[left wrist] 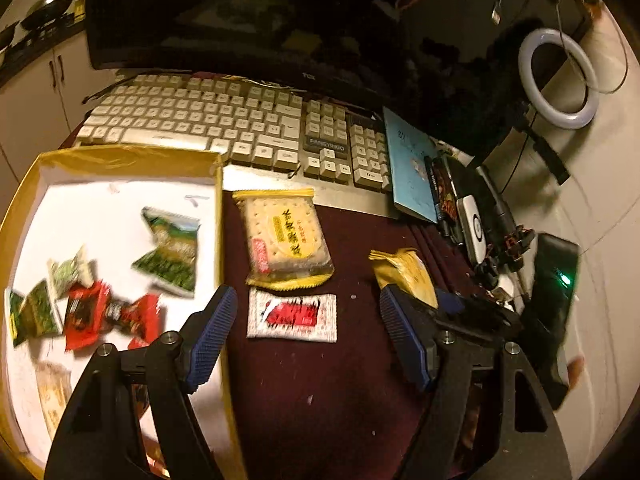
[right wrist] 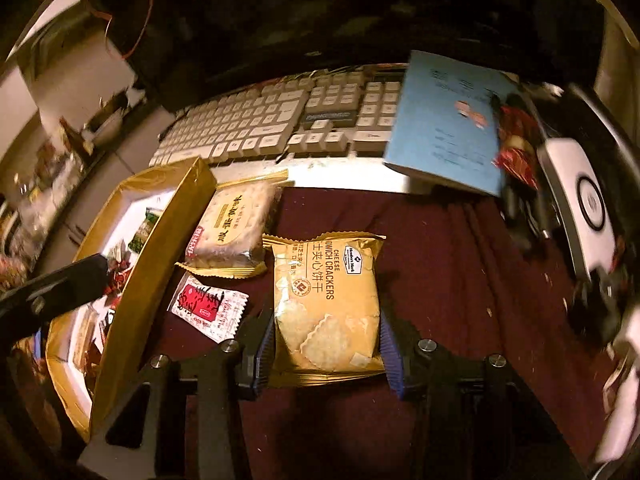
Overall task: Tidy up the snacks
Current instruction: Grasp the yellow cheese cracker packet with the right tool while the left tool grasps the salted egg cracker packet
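My right gripper (right wrist: 326, 322) is shut on a gold cheese cracker pack (right wrist: 326, 300), its blue pads pressing both sides just over the dark red cloth. That gold pack (left wrist: 406, 276) also shows in the left wrist view. My left gripper (left wrist: 308, 298) stands open above a small white-and-red sachet (left wrist: 292, 316), holding nothing. A yellow biscuit pack (left wrist: 286, 236) lies behind the sachet, next to a gold-rimmed box (left wrist: 120, 156) with a white floor. Inside the box are several green and red snack packs (left wrist: 170, 254). In the right wrist view, the box wall (right wrist: 160, 240) stands left of the biscuit pack (right wrist: 234, 228) and sachet (right wrist: 210, 306).
A beige keyboard (left wrist: 224, 128) runs along the back under a dark monitor (left wrist: 240, 12). A blue booklet (left wrist: 412, 168), a white device (left wrist: 474, 228) and dark clutter crowd the right side. A ring light (left wrist: 558, 78) stands at far right, a black device with a green light (left wrist: 556, 280) nearer.
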The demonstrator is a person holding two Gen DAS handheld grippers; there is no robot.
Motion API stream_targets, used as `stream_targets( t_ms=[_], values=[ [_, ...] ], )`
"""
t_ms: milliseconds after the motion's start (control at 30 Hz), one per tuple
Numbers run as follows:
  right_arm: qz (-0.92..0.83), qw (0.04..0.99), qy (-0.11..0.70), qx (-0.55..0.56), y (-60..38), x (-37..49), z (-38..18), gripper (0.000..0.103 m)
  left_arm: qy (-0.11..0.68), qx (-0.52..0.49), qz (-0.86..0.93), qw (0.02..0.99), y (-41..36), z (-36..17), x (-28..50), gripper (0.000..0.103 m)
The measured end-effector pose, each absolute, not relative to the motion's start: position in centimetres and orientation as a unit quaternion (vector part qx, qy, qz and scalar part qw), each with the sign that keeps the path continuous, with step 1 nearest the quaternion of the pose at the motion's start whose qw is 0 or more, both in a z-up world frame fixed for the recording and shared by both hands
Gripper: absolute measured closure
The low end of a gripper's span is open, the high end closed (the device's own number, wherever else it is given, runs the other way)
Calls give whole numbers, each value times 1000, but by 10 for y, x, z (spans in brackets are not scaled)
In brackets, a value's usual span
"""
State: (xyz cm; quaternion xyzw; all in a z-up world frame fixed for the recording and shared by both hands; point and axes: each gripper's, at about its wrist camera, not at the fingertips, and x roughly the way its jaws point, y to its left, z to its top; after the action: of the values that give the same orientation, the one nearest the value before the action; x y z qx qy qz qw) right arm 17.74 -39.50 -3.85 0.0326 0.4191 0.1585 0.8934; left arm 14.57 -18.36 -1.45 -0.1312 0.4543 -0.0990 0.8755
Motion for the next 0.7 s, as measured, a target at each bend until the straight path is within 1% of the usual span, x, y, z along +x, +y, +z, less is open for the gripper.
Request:
stream_targets(
  t_ms=[67, 267, 400, 567, 700],
  values=[
    [157, 896, 413, 50, -404, 176, -39, 57, 465, -124, -97, 871, -187, -18, 158, 29],
    [147, 896, 404, 113, -418, 182, -43, 57, 480, -143, -102, 860, -178, -22, 179, 29],
    [132, 897, 403, 122, -424, 181, -44, 57, 492, -159, -104, 850, -173, -25, 202, 29],
    [149, 890, 410, 131, -426, 181, -44, 57, 518, -141, -91, 839, -189, -34, 239, 29],
    [148, 893, 408, 120, -422, 181, -45, 57, 546, -84, -49, 832, -208, -49, 264, 29]
  ],
)
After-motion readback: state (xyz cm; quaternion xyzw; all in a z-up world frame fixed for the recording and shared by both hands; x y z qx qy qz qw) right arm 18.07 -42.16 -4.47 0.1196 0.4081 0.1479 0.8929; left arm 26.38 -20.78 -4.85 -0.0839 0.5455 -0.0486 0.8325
